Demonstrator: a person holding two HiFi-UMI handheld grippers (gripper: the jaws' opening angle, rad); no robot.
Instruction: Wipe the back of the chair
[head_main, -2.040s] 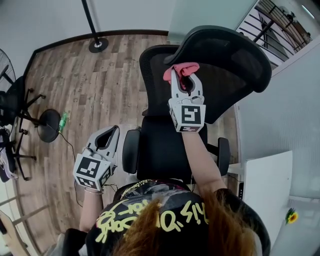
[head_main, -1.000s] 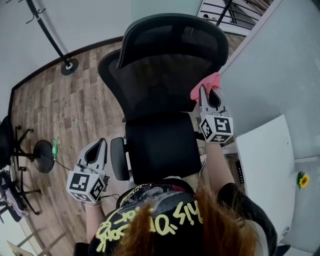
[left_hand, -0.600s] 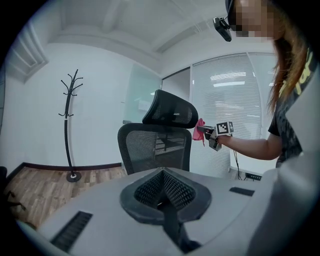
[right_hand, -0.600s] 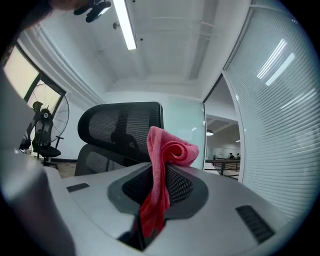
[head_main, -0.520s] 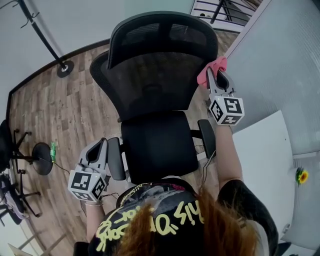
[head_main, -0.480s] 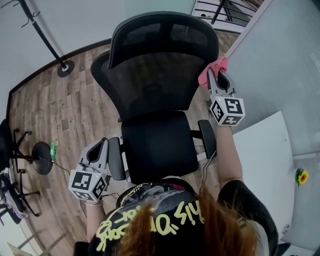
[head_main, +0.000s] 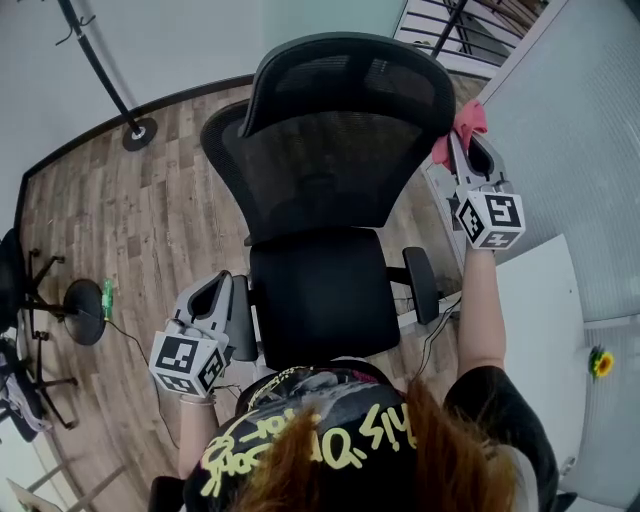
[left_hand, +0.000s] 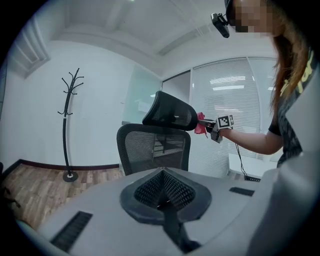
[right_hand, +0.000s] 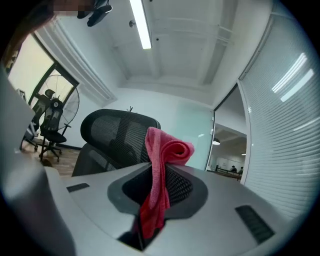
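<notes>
left tool (head_main: 226, 285): nearest to you, low at your left side, just beside the chair's left armrest (head_main: 240, 322). In the left gripper view (left_hand: 161, 192) its jaws are pressed together with nothing between them. It sits much where it did two seconds ago; this one isn't doing the work.
seat (head_main: 322, 295): right in front of you, black, front edge toward you. The whole chair (head_main: 320, 200) faces you.
right tool (head_main: 464, 140): your arm is stretched out along the chair's right side. The jaws are clamped on the cloth (head_main: 468, 120).
cloth: pink, pinched low between the jaws in the right gripper view (right_hand: 161, 170), with its loose end curling up above them. It's at the right end of the headrest (head_main: 350, 75), and from the left gripper view (left_hand: 201, 125) it looks to be touching that edge.
what changed: two seconds ago you had the cloth on the middle of the backrest (head_main: 320, 175), under the headrest. A second ago it was down on the backrest's right edge. Half a second ago it was higher up that edge. Now it's up at the headrest's end.
tabletop (head_main: 540, 320): white, off to your right, past your arm.
coat stand (head_main: 138, 132): far off on the wood floor (head_main: 150, 210), beyond the chair on the left.
</notes>
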